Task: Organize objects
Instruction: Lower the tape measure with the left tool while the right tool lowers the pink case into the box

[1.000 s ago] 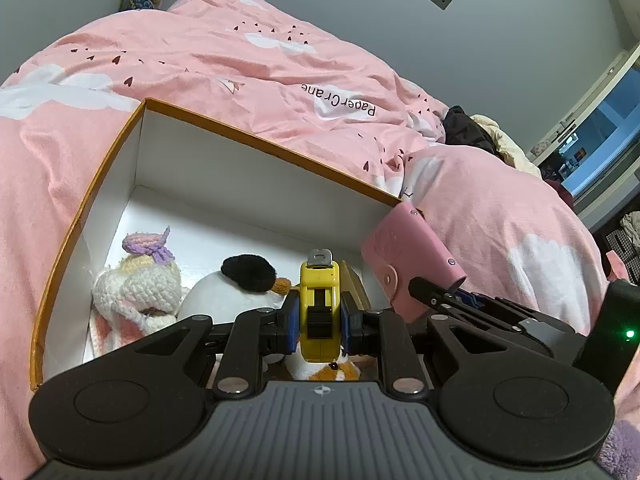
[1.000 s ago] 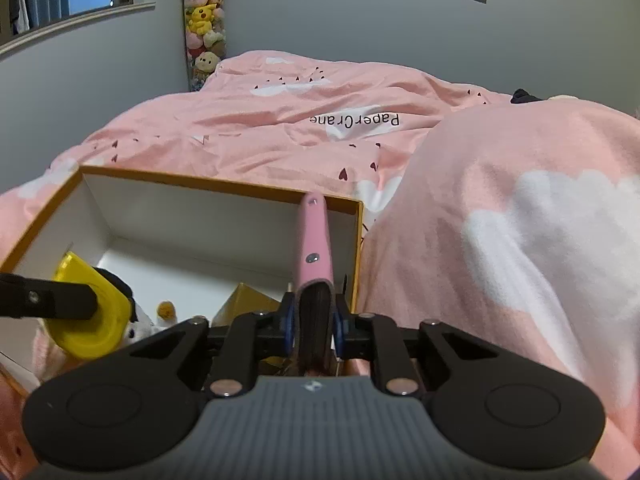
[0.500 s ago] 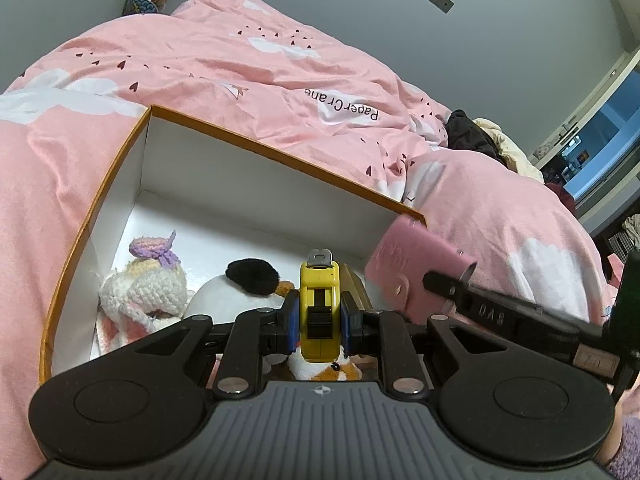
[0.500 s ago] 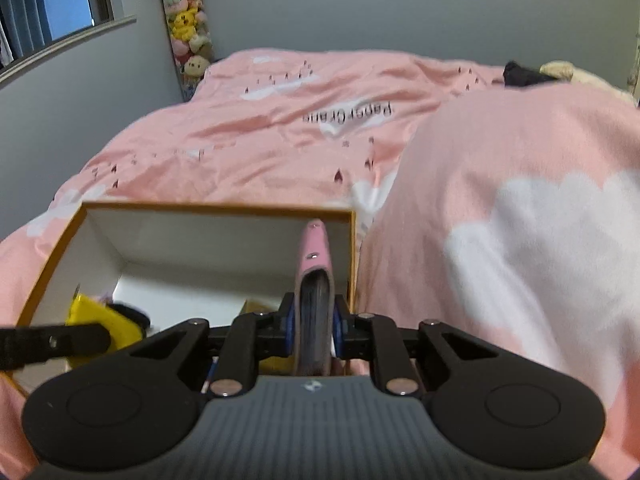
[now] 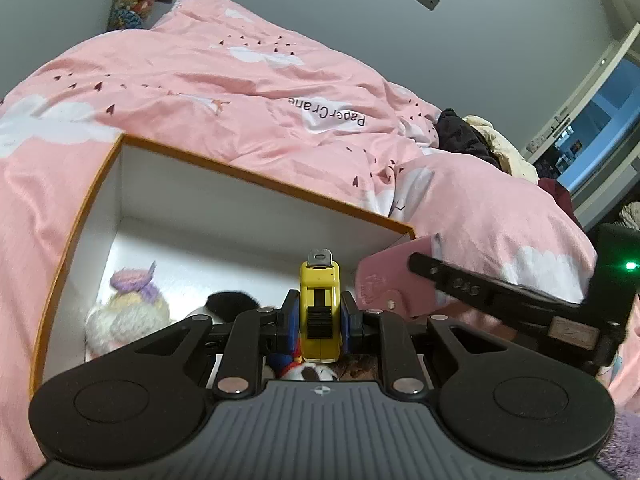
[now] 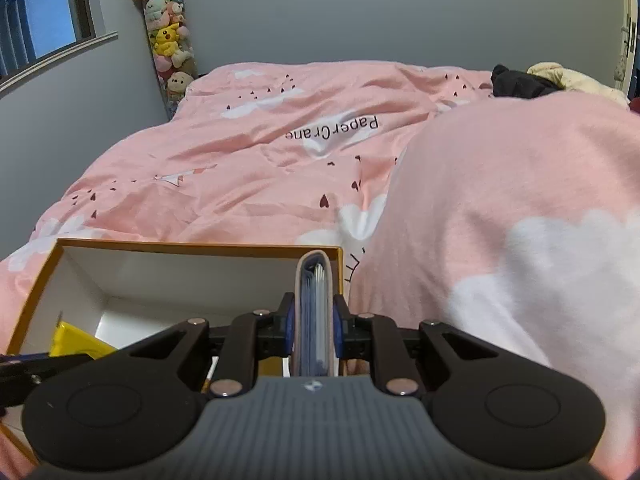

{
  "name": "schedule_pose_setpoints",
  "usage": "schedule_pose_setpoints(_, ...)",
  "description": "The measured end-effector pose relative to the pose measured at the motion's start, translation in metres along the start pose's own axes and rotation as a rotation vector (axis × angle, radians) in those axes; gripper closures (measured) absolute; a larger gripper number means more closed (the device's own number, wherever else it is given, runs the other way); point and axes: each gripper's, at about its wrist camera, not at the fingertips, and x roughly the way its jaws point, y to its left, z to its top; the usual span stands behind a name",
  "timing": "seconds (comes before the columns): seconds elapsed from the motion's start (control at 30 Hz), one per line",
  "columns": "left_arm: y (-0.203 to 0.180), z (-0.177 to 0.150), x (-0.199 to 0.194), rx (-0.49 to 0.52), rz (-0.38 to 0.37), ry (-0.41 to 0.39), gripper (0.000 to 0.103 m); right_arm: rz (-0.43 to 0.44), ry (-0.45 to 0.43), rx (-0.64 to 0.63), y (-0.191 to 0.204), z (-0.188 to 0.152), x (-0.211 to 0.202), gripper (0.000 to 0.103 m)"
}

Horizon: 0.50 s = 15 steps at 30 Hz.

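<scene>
Box: open cardboard box (image 5: 256, 200) with white walls and an orange rim, resting on the bed's pink duvet (image 5: 240, 92); it reads as the place where the loose things are being gathered.
Tape measure: yellow tape measure (image 5: 319, 312) stands upright in the left claw (image 5: 319, 318), clenched flat-side to flat-side, its metal hook at the top, over the box's near part.
Why held so: my guess is the narrow body is pinched on its broad faces so it cannot twist on the way down.
Wallet: pink wallet (image 6: 315, 312) is grasped by the right claw (image 6: 315, 330), fold uppermost, card edges showing between the covers; it hangs at the box's right end, close to the right wall.
Why held so: squeezing the covers together likely keeps the cards from spilling.
Already inside: a knitted toy (image 5: 128, 312) with a purple top by the left wall, a black fluffy piece (image 5: 232, 300) beside it, and more soft toys directly under the left claw.
Open room: the far half of the floor is bare white; the near half is crowded.
Edges: the right wall stands just beside the wallet, and the duvet bulges high right outside it.
Claws: near each other, apart, side by side.
</scene>
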Motion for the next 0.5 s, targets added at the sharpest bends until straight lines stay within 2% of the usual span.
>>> schedule_pose_setpoints(0.2, -0.007, 0.014, 0.016, 0.028, -0.014, 0.009, 0.081, 0.0, -0.046, -0.041, 0.001, -0.003, 0.001, 0.082)
schedule_pose_setpoints(0.33, -0.016, 0.023, 0.031, 0.065, -0.014, 0.021, 0.081, 0.017, -0.068, -0.007, -0.006, -0.004, -0.006, 0.082)
schedule_pose_setpoints(0.5, -0.026, 0.032, 0.057, 0.149, 0.027, 0.02, 0.081, 0.023, -0.124, 0.06, -0.019, -0.011, -0.021, 0.078)
